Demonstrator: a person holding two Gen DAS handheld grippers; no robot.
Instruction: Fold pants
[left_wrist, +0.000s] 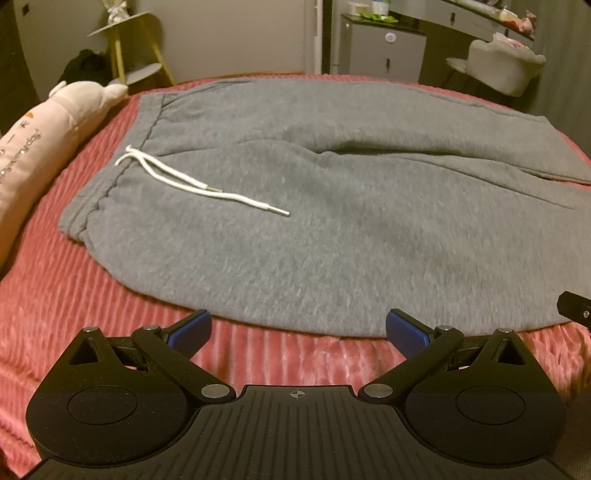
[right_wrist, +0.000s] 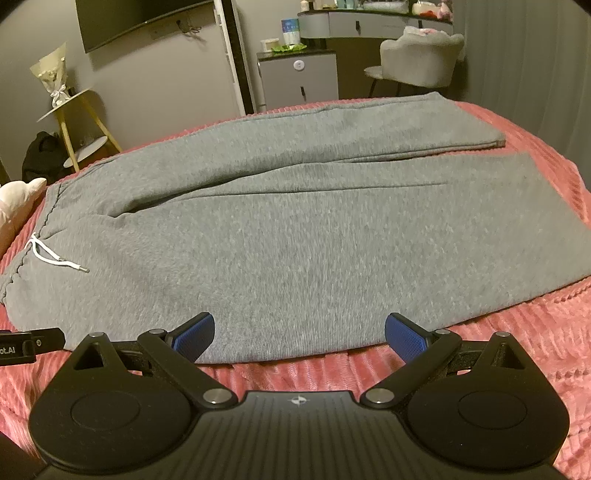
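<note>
Pants (left_wrist: 332, 206), grey, lie flat and unfolded on the pink ribbed bed cover (left_wrist: 92, 302), waistband toward 9 o'clock and legs running off toward 3 o'clock, where the left view cuts them off. A white drawstring (left_wrist: 192, 181) trails across the waist. Left gripper (left_wrist: 298, 332) hovers at the near hem, fingers (left_wrist: 404, 334) spread apart, holding nothing. Right gripper (right_wrist: 300, 334) likewise, fingers (right_wrist: 195, 336) wide apart. A pink plush toy (left_wrist: 48, 140) at 9 o'clock is partly cropped.
</note>
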